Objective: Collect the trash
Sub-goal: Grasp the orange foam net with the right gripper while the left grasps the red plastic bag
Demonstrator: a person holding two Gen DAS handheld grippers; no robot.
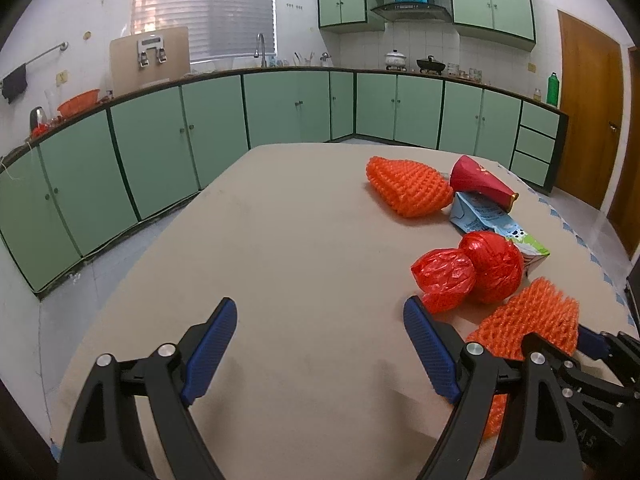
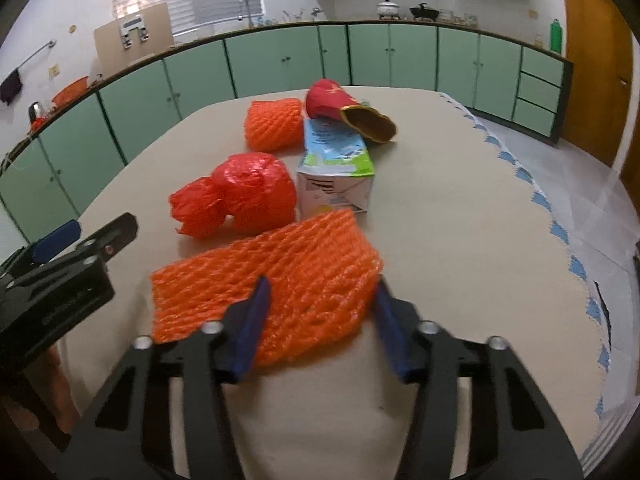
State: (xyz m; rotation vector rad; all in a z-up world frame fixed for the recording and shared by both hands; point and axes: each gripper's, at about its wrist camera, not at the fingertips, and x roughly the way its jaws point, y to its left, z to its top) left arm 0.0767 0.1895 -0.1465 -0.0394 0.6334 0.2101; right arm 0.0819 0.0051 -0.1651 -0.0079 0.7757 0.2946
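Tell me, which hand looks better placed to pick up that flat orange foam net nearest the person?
The right. The right gripper already has its fingers on either side of the orange foam net, while the left gripper stands open over bare table.

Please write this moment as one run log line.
right gripper: jaws pinching near net | left gripper: open, empty | carton: on table

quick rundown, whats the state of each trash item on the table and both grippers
left gripper: open, empty, over bare table
right gripper: closed on the near foam net
near foam net: flat, pinched at its near edge
far foam net: lying loose
red plastic bag: crumpled
milk carton: on its side
red pouch: on its side, mouth open
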